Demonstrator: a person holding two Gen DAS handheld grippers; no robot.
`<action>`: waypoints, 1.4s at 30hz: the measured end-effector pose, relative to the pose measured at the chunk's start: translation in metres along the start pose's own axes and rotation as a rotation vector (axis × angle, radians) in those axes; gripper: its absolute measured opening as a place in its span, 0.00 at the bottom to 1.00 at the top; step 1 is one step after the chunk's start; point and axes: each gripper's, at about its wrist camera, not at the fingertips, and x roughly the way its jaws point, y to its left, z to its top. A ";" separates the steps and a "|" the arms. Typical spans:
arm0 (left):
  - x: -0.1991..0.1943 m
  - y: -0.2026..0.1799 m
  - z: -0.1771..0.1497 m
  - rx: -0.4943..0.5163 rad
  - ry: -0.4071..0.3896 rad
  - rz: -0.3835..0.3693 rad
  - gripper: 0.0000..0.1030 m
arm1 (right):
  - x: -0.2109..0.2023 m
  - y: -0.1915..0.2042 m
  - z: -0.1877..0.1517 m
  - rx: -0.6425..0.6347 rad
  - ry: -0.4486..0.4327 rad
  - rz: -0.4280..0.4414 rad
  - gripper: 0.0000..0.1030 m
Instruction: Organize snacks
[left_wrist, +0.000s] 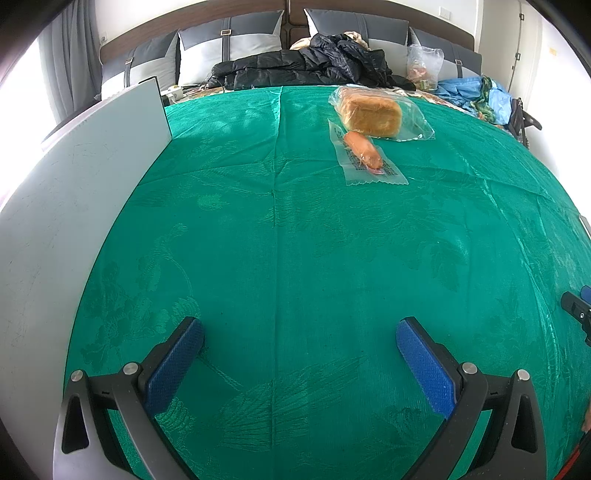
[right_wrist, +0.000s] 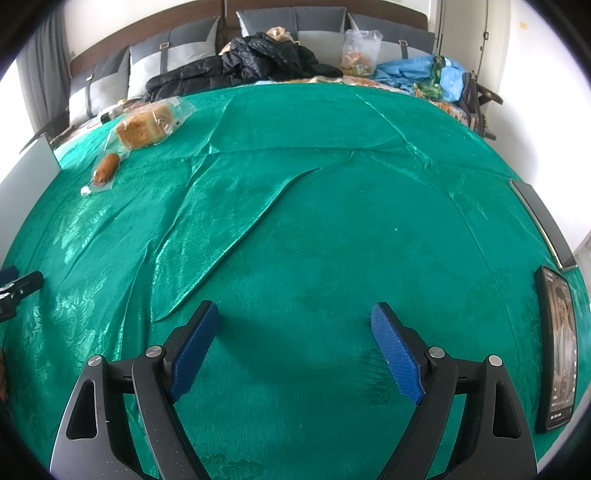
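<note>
A loaf of bread in a clear bag (left_wrist: 371, 112) lies at the far side of the green cloth (left_wrist: 295, 240). A sausage in a clear wrapper (left_wrist: 364, 149) lies just in front of it, touching the bag. Both also show in the right wrist view, far left: the bread (right_wrist: 144, 127) and the sausage (right_wrist: 105, 168). My left gripper (left_wrist: 300, 330) is open and empty, low over the cloth, well short of the snacks. My right gripper (right_wrist: 293, 314) is open and empty over the cloth, far right of them.
A white board (left_wrist: 74, 206) borders the cloth on the left. A phone (right_wrist: 559, 350) and a dark flat device (right_wrist: 543, 221) lie at the right edge. Behind the cloth are black jackets (left_wrist: 303, 66), a plastic bag (left_wrist: 424, 64), blue cloth (left_wrist: 476, 92) and pillows.
</note>
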 end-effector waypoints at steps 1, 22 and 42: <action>0.000 0.000 0.001 0.002 0.005 0.000 1.00 | 0.000 0.000 0.000 0.000 0.000 0.000 0.84; 0.085 -0.044 0.144 -0.048 0.076 0.015 0.48 | 0.000 0.000 -0.002 -0.001 0.004 0.004 0.86; -0.021 0.020 0.057 -0.025 0.054 -0.167 0.72 | -0.001 0.001 -0.003 -0.006 0.011 0.007 0.88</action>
